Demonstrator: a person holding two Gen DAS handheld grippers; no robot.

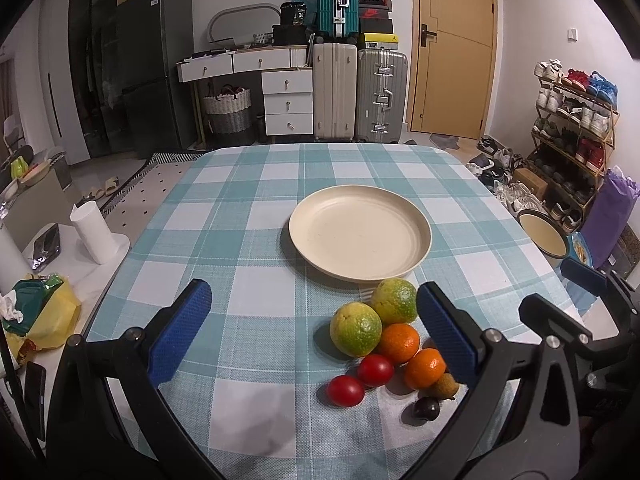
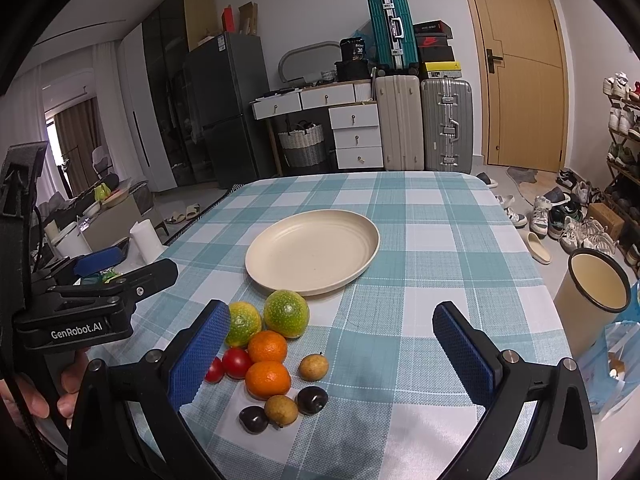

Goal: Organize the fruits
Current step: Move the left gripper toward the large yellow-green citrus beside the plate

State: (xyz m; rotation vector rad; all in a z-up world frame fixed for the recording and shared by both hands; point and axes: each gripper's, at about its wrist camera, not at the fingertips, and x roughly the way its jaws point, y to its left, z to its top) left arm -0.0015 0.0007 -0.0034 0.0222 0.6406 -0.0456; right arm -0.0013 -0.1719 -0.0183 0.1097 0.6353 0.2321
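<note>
A cream plate (image 1: 360, 232) (image 2: 312, 252) sits empty mid-table. In front of it lies a cluster of fruit: two green-yellow citrus (image 1: 356, 328) (image 2: 286, 313), two oranges (image 1: 398, 342) (image 2: 267, 378), two red tomatoes (image 1: 346, 390) (image 2: 237, 362), tan longans (image 2: 313, 367) and dark plums (image 2: 312, 400). My left gripper (image 1: 316, 332) is open and empty, its right finger beside the fruit. My right gripper (image 2: 332, 352) is open and empty, hovering over the fruit's right side. The left gripper's body also shows in the right wrist view (image 2: 80, 312).
The checked tablecloth (image 1: 240, 240) covers the table. A cream bin (image 2: 592, 284) stands off the right edge. A paper roll (image 1: 94, 236) and a yellow bag (image 1: 48, 316) lie on a side surface at left. Suitcases, drawers and a shoe rack lie beyond.
</note>
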